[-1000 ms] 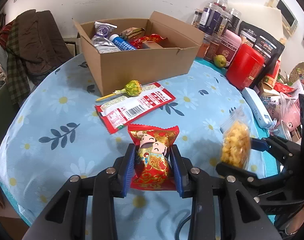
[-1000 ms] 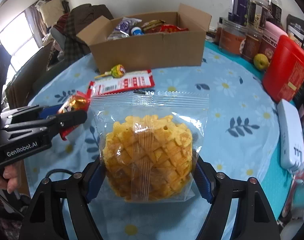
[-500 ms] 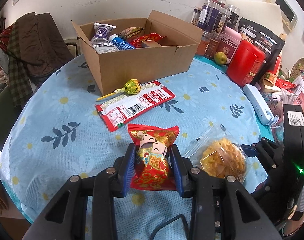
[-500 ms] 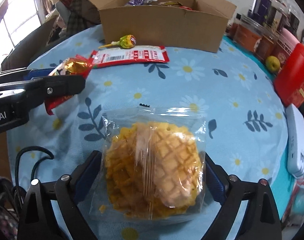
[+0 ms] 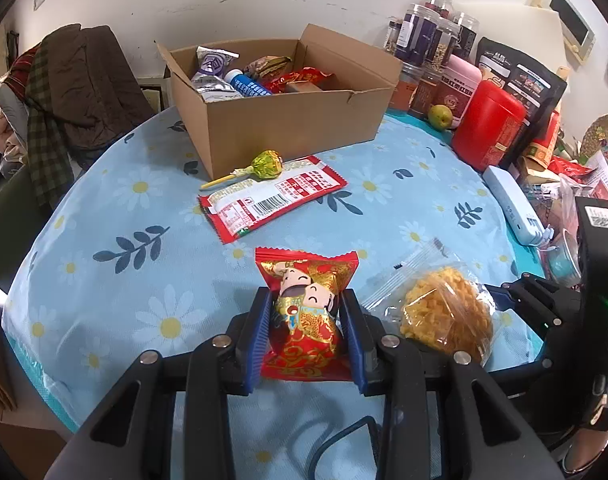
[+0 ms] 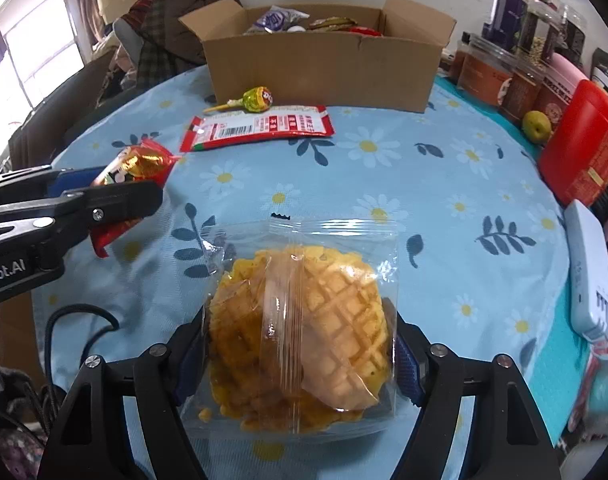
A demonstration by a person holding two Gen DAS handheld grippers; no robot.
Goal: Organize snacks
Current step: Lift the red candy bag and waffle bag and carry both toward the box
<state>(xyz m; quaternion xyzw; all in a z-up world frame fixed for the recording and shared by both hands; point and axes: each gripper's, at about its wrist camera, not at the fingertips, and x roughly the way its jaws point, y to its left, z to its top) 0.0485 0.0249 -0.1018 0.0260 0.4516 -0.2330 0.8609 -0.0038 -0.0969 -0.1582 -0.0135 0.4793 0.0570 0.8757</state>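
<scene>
Left gripper point(image 5: 306, 312): clenched on a red candy packet point(image 5: 306, 312), held low over the near edge of the table point(image 5: 104, 280)
Right gripper point(image 6: 300, 354): clamped on a bagged pineapple bun point(image 6: 300, 320), just right of the left gripper
Box point(image 5: 288, 120): open, at the table's far side, holding several snacks
Lollipop point(image 5: 264, 165): beside the box front, touching a flat red wrapper point(image 5: 272, 198)
</scene>
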